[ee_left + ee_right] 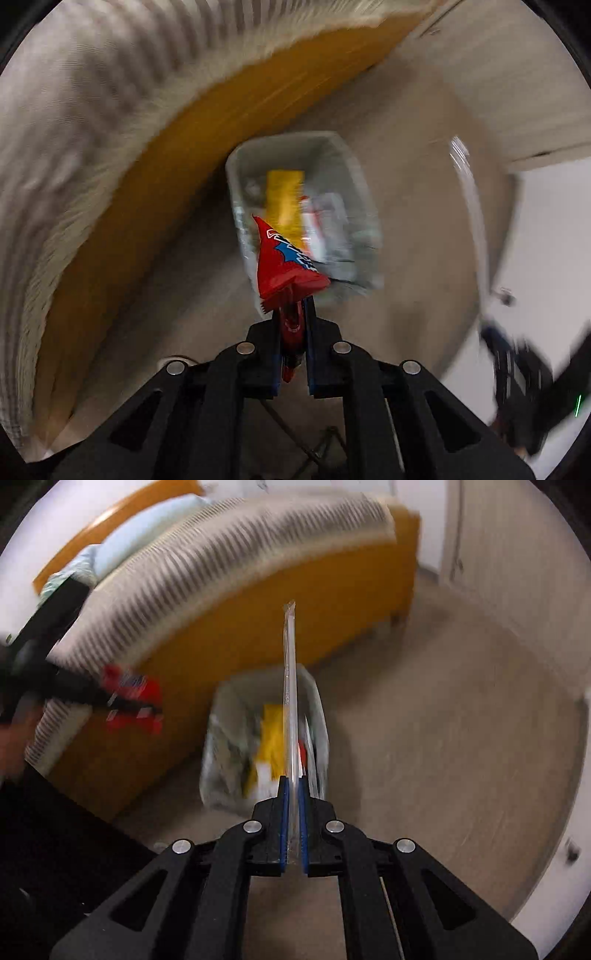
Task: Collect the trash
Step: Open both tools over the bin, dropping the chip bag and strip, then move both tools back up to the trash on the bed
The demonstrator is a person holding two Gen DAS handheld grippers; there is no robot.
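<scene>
Trash in both tools: left tool (293, 314) pinches a red wrapper (284, 260), right tool (291, 794) pinches a clear plastic sleeve (289, 686), both above a lined bin (221, 731) beside the bed (258, 590).

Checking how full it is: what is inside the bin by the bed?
The bin has a clear liner and holds a yellow packet and a white and red packet. Blur and the held wrappers hide anything beneath.

Red wrapper (284, 266), clear wrapper (290, 686) clamped above lined bin (221, 716).
</scene>
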